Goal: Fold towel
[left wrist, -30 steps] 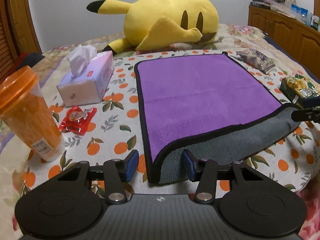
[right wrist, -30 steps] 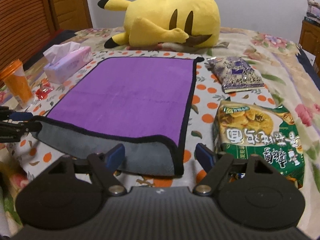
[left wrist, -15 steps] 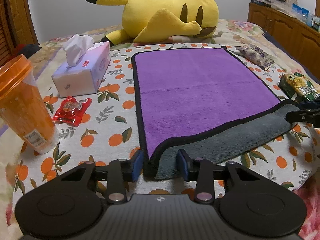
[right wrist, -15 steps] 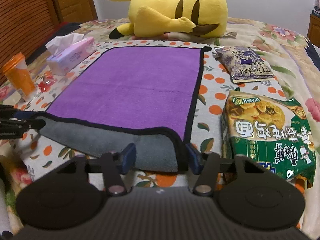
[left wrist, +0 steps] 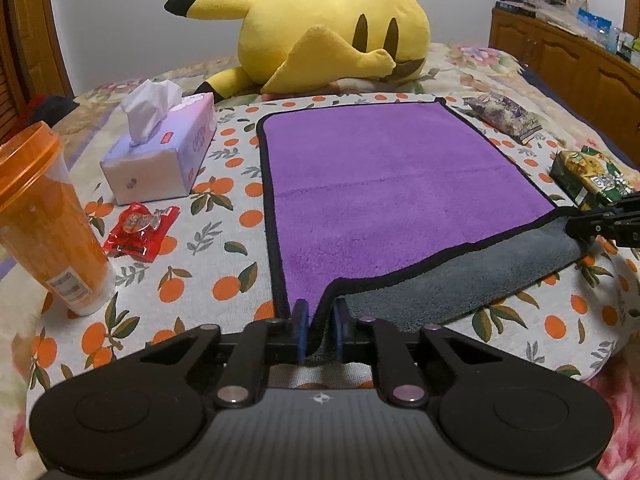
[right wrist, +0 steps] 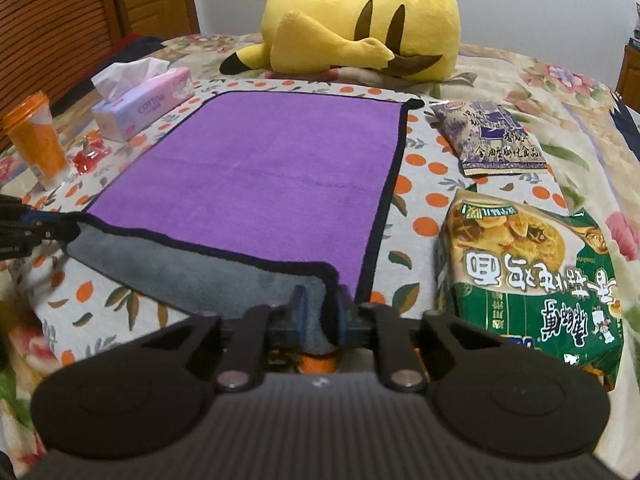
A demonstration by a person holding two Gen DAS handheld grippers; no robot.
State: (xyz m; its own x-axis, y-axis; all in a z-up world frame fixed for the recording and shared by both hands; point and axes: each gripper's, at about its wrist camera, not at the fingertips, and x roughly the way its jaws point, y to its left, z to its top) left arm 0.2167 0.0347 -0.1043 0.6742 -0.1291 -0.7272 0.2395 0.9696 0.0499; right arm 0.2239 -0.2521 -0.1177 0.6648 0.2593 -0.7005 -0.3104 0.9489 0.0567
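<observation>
A purple towel (left wrist: 392, 184) with a black hem and a grey underside lies flat on the orange-print cloth on the bed; it also shows in the right wrist view (right wrist: 272, 176). Its near edge is turned over, showing a grey strip (left wrist: 460, 280). My left gripper (left wrist: 319, 320) is shut on the towel's near left corner. My right gripper (right wrist: 320, 312) is shut on the near right corner, and it shows at the right edge of the left wrist view (left wrist: 600, 226). The left gripper shows at the left edge of the right wrist view (right wrist: 32, 228).
On the left stand an orange cup (left wrist: 44, 224), a tissue box (left wrist: 164, 156) and a red candy packet (left wrist: 140, 232). A yellow plush toy (left wrist: 336, 36) lies beyond the towel. On the right lie a purple snack bag (right wrist: 488, 136) and a green noodle pack (right wrist: 532, 276).
Both grippers have closed from open onto the towel's near corners. Both moved in closer to the near edge.
</observation>
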